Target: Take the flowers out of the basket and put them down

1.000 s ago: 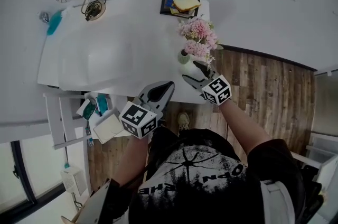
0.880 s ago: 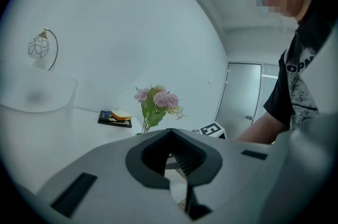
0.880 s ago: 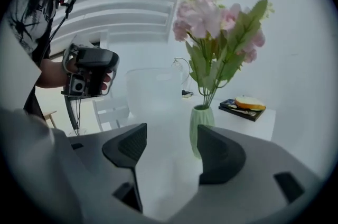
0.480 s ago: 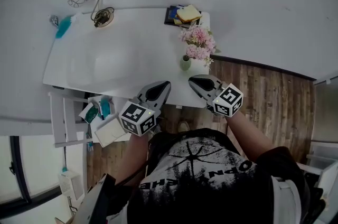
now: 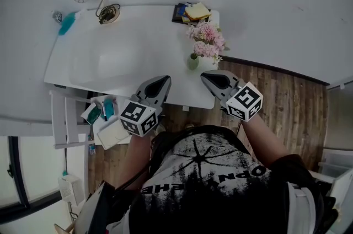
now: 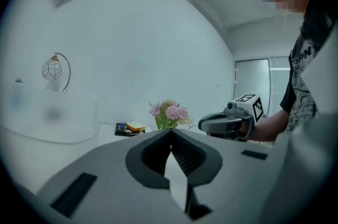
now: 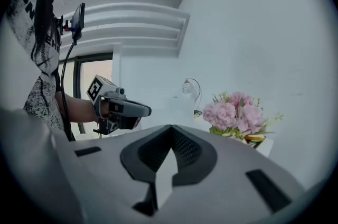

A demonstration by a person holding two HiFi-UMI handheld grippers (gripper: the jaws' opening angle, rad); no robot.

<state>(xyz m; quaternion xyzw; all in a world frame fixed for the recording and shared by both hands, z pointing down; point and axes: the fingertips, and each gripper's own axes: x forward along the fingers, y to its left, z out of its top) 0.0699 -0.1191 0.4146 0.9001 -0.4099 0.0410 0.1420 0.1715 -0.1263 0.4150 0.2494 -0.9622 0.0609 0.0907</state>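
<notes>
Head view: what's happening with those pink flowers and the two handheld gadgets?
A person holds a gripper in each hand near the front edge of the white table. The left gripper and right gripper are shut and empty; the right's jaws have just closed on nothing. The pink flowers stand in a small green pot on the table, untouched.

Table (image 5: 127, 56), against the wall. Far left corner: lamp (image 5: 109, 12), with a brush (image 5: 67, 23) just left of it at the table's edge. Far right corner: books (image 5: 185, 6), stacked. Right edge, nearer than the books: flowers (image 5: 207, 40) in a vase (image 5: 192, 62) standing on the table. Below the near left corner: shelf (image 5: 63, 117) holding small items. Right of the table and before it: floor (image 5: 276, 95).
</notes>
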